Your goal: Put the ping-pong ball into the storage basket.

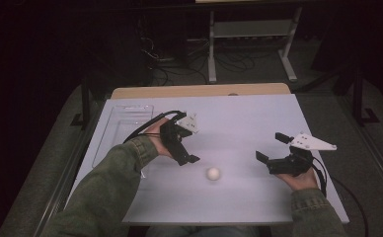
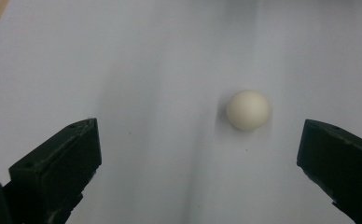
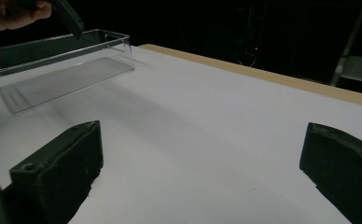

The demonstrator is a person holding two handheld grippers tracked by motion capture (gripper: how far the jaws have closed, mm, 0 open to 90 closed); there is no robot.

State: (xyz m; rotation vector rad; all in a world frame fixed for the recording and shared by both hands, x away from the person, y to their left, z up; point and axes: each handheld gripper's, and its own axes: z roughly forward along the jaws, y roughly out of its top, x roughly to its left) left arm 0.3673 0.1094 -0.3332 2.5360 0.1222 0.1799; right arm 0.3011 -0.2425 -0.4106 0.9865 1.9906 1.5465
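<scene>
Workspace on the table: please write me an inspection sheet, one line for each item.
Surface: white table top, wooden strip at its far edge.
Job's things: white ball lying free on the table; clear tray at the left, nothing seen inside.
Clutter: nothing seen.
Grippers: left gripper open, pointing down over the ball; right gripper open, holding nothing.
Cables: black cable trailing from the left gripper.
Surroundings: dark room, metal stand behind the table.

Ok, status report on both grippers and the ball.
Left gripper open, above the ball. Right gripper open, idle. Ball loose on table. Nothing in the way.
</scene>
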